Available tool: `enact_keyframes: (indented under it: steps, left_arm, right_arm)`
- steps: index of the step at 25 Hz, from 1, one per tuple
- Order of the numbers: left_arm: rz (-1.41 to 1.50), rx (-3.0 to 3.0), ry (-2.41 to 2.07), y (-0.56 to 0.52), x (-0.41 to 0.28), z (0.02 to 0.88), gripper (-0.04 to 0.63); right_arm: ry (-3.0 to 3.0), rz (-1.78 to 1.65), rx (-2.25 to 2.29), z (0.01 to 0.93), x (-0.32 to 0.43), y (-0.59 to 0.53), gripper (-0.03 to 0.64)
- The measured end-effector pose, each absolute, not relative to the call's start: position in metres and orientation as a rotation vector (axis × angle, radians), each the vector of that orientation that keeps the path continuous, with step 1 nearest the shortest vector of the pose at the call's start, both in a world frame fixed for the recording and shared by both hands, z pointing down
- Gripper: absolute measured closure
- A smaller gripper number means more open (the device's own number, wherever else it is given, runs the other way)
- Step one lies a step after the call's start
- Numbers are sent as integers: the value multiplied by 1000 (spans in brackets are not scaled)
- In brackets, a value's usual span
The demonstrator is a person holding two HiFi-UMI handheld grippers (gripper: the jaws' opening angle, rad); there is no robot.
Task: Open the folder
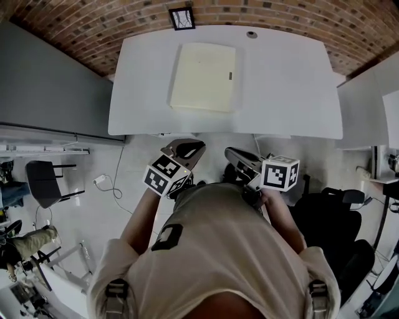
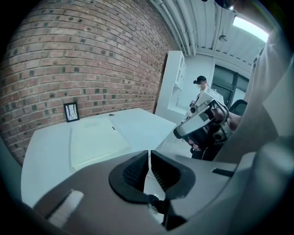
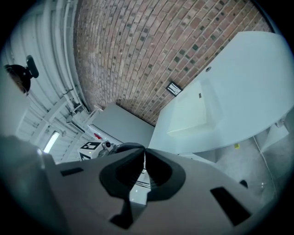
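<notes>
A closed cream folder (image 1: pixel 204 76) lies flat on the white table (image 1: pixel 287 93), left of its middle, with a small dark tab on its right edge. My left gripper (image 1: pixel 187 148) and right gripper (image 1: pixel 232 154) hang side by side over the floor, short of the table's near edge, both pointing toward it. Both are shut with nothing between the jaws. In the left gripper view the left gripper (image 2: pixel 148 158) has its pads together, with the folder (image 2: pixel 96 140) ahead and the right gripper (image 2: pixel 197 126) alongside. The right gripper (image 3: pixel 144 156) is likewise shut in its own view, the folder (image 3: pixel 193 112) far ahead.
A small framed picture (image 1: pixel 181 18) stands at the table's far edge against the brick wall, near a cable hole (image 1: pixel 251 35). A black office chair (image 1: pixel 330 218) is at my right, another chair (image 1: pixel 43 177) at the left. A person (image 2: pixel 200 82) stands far off.
</notes>
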State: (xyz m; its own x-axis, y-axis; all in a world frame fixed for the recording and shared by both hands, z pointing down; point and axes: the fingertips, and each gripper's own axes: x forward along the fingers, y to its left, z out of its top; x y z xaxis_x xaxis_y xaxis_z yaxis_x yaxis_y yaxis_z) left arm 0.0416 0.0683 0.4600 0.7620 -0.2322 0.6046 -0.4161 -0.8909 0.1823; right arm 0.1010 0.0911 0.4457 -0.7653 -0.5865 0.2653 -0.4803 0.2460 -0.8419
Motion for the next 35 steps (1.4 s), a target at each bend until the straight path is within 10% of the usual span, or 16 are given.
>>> enact_keyframes:
  steps: [26, 35]
  left_arm:
    - [1585, 2586, -934, -53, 24, 509, 571]
    - [1999, 2630, -781, -99, 5, 551, 396]
  right_arm:
    - [2416, -1600, -985, 470, 188, 39, 611]
    - [2436, -1652, -1043, 477, 164, 11, 611]
